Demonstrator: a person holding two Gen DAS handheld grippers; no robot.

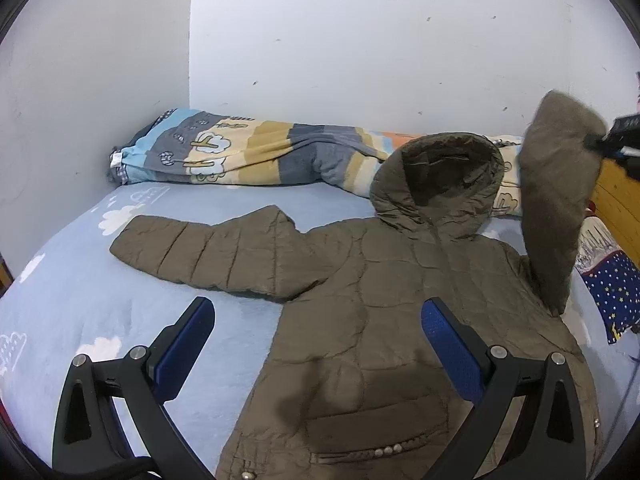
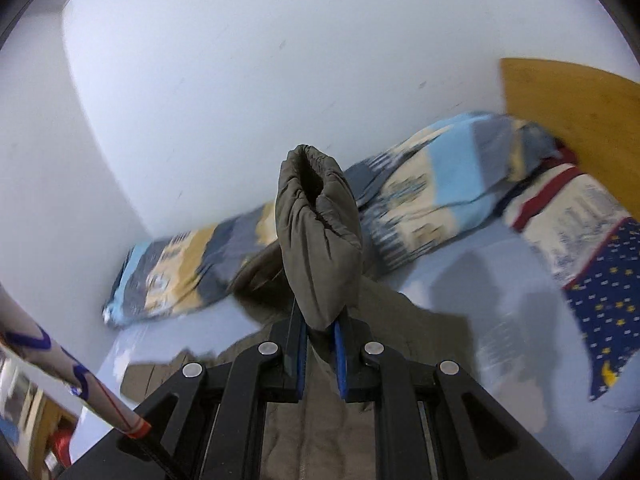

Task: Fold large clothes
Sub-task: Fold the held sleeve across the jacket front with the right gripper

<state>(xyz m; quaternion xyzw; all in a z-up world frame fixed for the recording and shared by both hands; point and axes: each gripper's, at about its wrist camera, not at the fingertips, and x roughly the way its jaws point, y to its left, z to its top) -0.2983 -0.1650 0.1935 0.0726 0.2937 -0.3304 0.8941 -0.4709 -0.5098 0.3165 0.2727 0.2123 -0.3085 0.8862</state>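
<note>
Jacket flat under left tongs, spread | sleeve raised, pinched in right tongs

A: Where did the jacket lie?
B: On the bed, hood toward the wall.
A: And the blanket?
B: Behind it, along that wall; a pillow lay right.

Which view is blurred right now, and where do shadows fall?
Right wrist view: patterned quilt and starry pillow smear with motion, while the gripped sleeve stays sharp. Left wrist view: mostly crisp, only the raised sleeve is soft; a dark shadow lies on the jacket.
</note>
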